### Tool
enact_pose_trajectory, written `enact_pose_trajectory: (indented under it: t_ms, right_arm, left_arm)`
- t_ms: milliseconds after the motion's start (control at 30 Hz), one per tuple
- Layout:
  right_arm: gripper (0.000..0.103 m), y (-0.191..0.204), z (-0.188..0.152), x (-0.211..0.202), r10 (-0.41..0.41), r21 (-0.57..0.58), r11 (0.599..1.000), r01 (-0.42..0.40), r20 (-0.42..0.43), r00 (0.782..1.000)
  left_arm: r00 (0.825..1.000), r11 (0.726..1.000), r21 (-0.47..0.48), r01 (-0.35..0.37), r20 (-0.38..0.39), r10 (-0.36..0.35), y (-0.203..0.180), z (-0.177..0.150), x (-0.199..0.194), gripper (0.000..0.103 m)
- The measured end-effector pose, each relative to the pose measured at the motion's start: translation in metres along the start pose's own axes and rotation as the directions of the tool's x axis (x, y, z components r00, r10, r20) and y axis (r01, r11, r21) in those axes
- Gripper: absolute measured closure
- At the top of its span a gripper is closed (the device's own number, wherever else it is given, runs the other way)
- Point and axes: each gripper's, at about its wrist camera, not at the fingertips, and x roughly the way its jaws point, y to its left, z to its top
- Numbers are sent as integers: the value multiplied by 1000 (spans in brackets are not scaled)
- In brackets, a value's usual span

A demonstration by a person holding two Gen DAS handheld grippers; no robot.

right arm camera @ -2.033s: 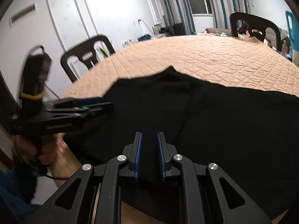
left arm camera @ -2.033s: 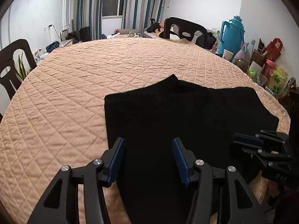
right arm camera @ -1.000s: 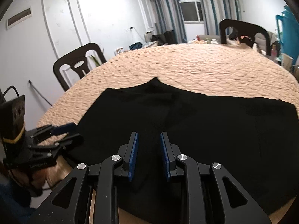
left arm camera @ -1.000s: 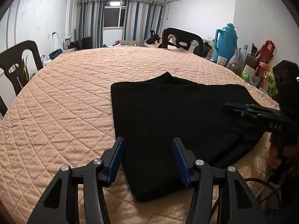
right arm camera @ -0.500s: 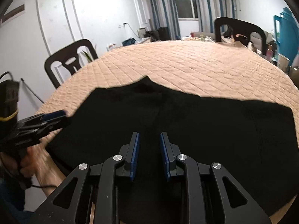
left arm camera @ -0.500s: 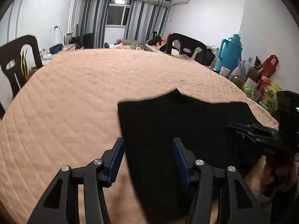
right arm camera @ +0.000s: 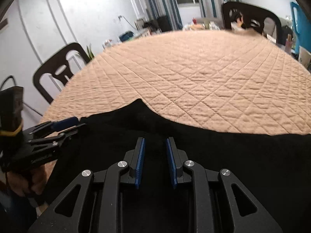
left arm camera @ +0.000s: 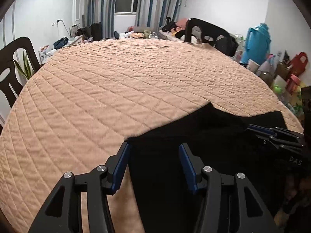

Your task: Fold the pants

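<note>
Pants [right arm camera: 194,155], black and already doubled into a wide flat slab, lie at the near edge of a round table [left arm camera: 116,89] covered in a peach quilted cloth, at about six o'clock on the tabletop as seen by the person working there. The left gripper [left arm camera: 153,161] hangs over the slab's left corner, its blue-padded fingers [left arm camera: 121,163] spread apart with nothing between them; one finger stands over bare quilt, the other over cloth. The right gripper [right arm camera: 154,161] hovers above the middle of the fabric, its fingers [right arm camera: 140,161] parted by a narrow gap and likewise gripping nothing. A small peak of fabric pokes toward twelve o'clock along the far hem. Chairs stand at roughly ten and one o'clock, and a blue thermos [left arm camera: 258,42] sits among clutter off to two o'clock. The risk from here looks plain: black on black hides the layers, so a pinch at the corner may catch only the top ply and peel the fold open. With the bundle so close to the rim, a pull toward the person could also drag it off the table.
</note>
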Motion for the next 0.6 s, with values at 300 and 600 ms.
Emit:
enact_pose_trajectory:
  t_ms: [300,600]
  right_arm:
    - [79,29,-93,-52,-15,-221,975,32,77,997]
    - [79,-6,-104,-75,-75,-137,986,90,112,991]
  left_arm:
    - [997,998,23,62,36,-63,-6,-58,-44,47]
    - [995,997,4,72,64,-72,-3,-65,-43,47]
